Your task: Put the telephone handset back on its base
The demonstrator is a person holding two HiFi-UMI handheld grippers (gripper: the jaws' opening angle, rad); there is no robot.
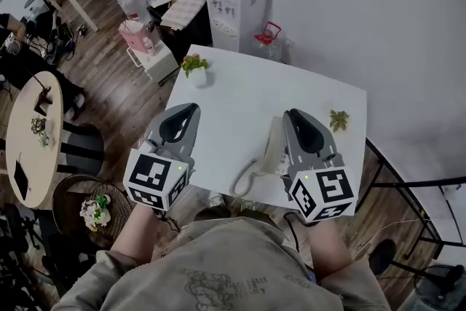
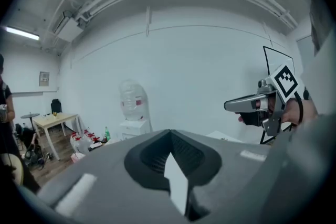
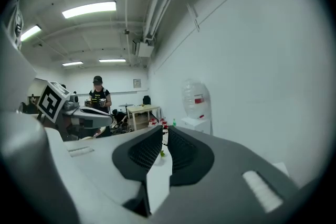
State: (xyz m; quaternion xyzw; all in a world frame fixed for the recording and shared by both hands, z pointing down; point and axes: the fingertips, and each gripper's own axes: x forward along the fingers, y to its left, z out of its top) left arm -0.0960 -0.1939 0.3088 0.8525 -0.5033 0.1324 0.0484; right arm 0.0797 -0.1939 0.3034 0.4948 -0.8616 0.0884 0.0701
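A white telephone (image 1: 273, 147) lies near the front edge of the white table (image 1: 240, 87). Its coiled cord (image 1: 245, 180) loops toward me. My right gripper hides most of it, so I cannot tell whether the handset is on its base. My right gripper (image 1: 290, 113) hovers above the telephone, jaws together but for a thin slit (image 3: 164, 130), holding nothing. My left gripper (image 1: 194, 108) hangs over the table's left front part, shut and empty (image 2: 169, 132). Both gripper views look level across the room and do not show the telephone.
Two small potted plants stand on the table, one at the far left corner (image 1: 194, 66) and one near the right edge (image 1: 338, 119). A water dispenser (image 1: 234, 2) stands behind the table. A round table (image 1: 28, 129) and a chair (image 1: 89, 206) are at the left; a person (image 3: 99, 96) stands across the room.
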